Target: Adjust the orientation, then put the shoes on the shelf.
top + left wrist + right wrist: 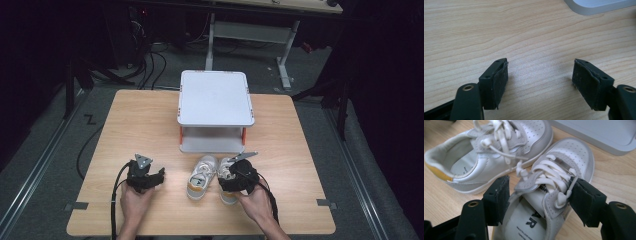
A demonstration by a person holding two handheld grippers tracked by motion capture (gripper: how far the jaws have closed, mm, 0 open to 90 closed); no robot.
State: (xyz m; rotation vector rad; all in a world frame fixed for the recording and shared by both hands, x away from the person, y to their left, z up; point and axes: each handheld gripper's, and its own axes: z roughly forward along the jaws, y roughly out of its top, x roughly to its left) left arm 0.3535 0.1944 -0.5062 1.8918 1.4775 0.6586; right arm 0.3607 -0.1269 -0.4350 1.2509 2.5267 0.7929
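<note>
On the counter (150,120) we see two small shoes side by side. Our right tongs (539,195) stand apart around the right shoe (564,167), not squeezing it. Our left tongs (540,80) are apart over bare wood.

Left tool (161,174) jaws apart, low, right tool (231,167) jaws spread wide

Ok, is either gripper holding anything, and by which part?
Left gripper: nothing. Right gripper straddles the right-hand shoe across its laced opening; whether it actually grips cannot be told.
</note>
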